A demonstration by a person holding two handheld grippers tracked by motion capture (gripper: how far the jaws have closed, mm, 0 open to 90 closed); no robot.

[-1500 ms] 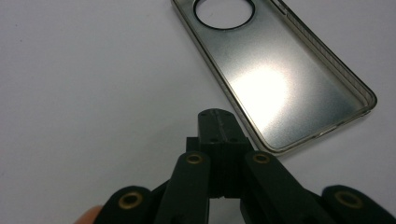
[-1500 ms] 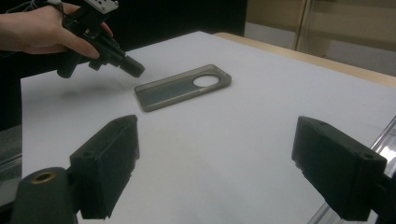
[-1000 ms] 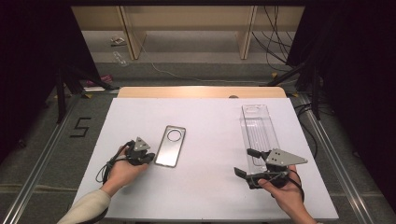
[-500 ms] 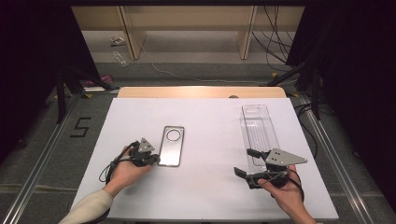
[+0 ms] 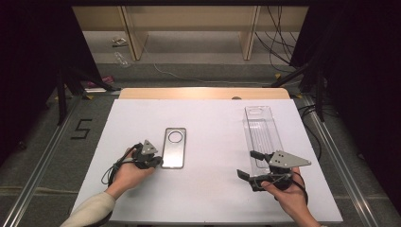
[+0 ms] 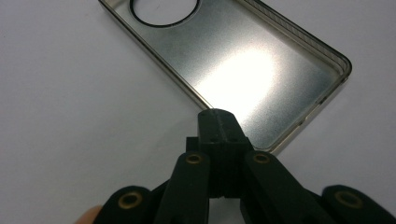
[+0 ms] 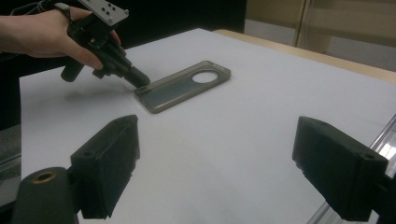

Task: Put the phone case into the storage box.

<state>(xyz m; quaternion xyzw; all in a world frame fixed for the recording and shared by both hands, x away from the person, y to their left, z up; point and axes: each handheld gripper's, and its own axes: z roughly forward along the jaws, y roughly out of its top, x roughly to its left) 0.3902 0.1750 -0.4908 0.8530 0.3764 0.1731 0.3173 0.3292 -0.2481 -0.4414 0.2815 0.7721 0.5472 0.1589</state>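
Observation:
A translucent grey phone case (image 5: 173, 147) with a round camera hole lies open side up on the white table (image 5: 213, 113), left of the middle. My left gripper (image 5: 160, 162) is shut, and its tip rests at the case's left rim near the near corner. In the left gripper view the closed jaws (image 6: 218, 116) cover the rim of the case (image 6: 243, 70). The right gripper view shows the left gripper (image 7: 140, 79) touching the case (image 7: 182, 86). My right gripper (image 5: 249, 164) is held wide open at the front right, with nothing between its fingers (image 7: 112, 154).
A long clear plastic tray (image 5: 262, 130) lies lengthwise at the right, just beyond the right gripper. A wooden strip (image 5: 203, 93) runs along the table's far edge. Metal rails (image 5: 340, 156) flank the table on both sides.
My left gripper has slid to the right until its tip reached the phone case's left rim. The right gripper has stayed where it was, open.

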